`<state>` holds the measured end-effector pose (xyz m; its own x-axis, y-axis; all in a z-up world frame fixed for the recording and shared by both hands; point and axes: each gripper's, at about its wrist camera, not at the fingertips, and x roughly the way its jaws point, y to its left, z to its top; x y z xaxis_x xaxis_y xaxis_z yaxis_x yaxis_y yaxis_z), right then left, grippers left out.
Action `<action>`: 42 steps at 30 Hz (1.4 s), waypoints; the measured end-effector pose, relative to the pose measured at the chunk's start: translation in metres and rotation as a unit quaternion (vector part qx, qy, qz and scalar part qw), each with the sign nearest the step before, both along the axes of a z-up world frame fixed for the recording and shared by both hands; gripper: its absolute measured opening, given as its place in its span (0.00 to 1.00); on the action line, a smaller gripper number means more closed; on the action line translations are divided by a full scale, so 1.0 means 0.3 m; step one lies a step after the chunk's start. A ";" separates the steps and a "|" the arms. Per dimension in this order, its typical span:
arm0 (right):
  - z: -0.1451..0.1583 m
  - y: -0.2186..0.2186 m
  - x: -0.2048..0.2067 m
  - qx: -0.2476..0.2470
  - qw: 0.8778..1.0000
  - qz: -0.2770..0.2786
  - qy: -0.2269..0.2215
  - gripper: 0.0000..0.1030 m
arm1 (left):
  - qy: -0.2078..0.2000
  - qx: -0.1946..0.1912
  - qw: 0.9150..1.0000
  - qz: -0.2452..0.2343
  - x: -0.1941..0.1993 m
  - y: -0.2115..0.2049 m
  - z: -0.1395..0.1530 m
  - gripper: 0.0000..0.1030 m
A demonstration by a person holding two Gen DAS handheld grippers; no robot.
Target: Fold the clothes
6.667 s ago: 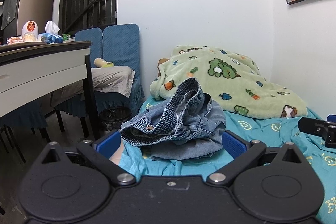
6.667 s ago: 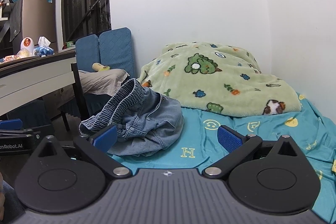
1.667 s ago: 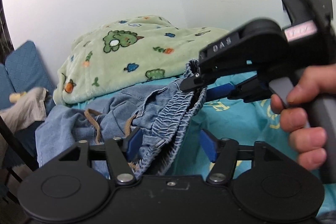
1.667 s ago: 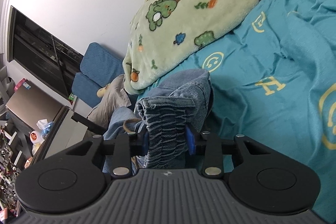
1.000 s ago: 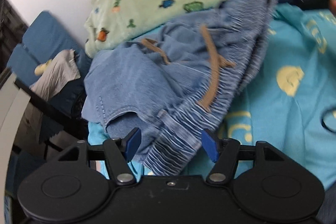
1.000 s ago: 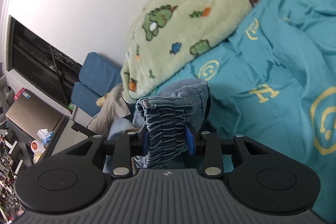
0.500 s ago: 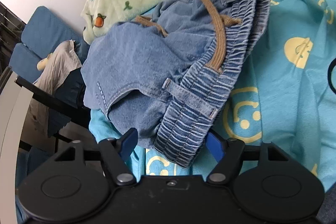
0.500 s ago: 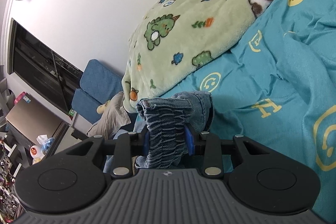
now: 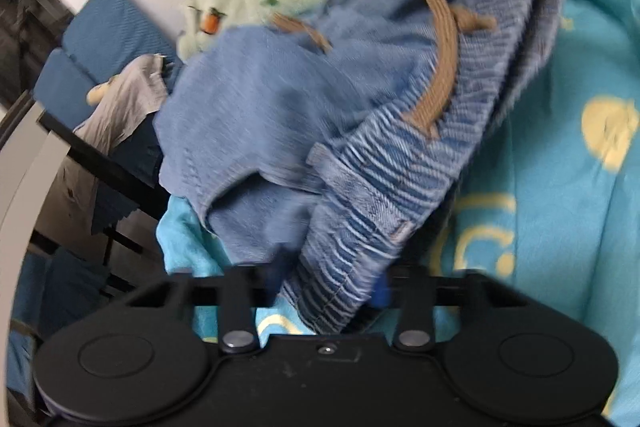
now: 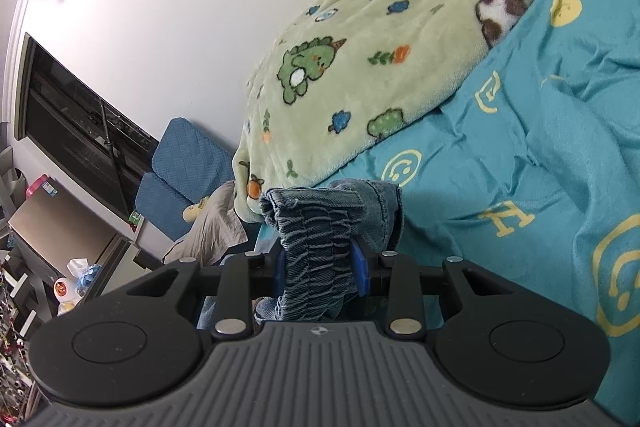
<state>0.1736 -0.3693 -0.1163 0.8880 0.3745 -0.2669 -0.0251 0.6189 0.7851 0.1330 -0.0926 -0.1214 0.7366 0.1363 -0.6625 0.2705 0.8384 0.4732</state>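
The right gripper [image 10: 318,267] has its two blue pads pressed in on the gathered elastic waistband of the denim shorts [image 10: 316,251], so that end of the garment is firmly pinched and lifted off the bed. The left gripper [image 9: 328,287] looks to have drawn its fingers in narrow around the other end of the same waistband; the picture is smeared there, but the ribbed band passes between the pads and they seem to be biting on it. From these two holds the shorts [image 9: 320,99] stretch away in a loose slope, a tan drawstring [image 9: 440,51] lying across the front and the legs bunched toward the far left. To my eye this is the spreading step: both ends of the waist are taken, and nothing is folded yet. Next the two hands would need to draw apart until the band is taut, then lay the shorts flat on the teal bedsheet [image 10: 540,155]. The open stretch of sheet lies to the right, and that seems the place for it. A green cartoon blanket [image 10: 360,67] is heaped at the far end of the bed, just beyond the shorts, and could crowd the legs. At the left, a blue chair [image 9: 104,43] with a grey cloth [image 9: 120,107] stands beside the bed edge, where hanging denim might slip off.
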 end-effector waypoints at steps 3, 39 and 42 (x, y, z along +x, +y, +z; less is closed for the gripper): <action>0.041 -0.013 0.002 -0.021 1.000 -0.008 -0.008 0.12 | -0.037 -0.063 0.997 -0.002 -0.051 -0.017 0.084 0.07; -0.186 -0.599 0.655 -0.181 0.981 -0.024 0.059 0.25 | 0.052 -0.317 0.946 -0.043 0.268 -0.732 -0.005 0.23; -0.116 -0.581 0.586 -0.190 0.980 -0.022 0.057 0.46 | 0.046 -0.318 0.945 -0.067 0.209 -0.703 0.053 0.33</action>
<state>0.3495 -0.5435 -0.1511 0.8571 0.1909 -0.4785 0.0827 0.8658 0.4936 0.1957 -0.3036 -0.1055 0.6536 -0.4011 -0.6418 0.4104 0.9004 -0.1447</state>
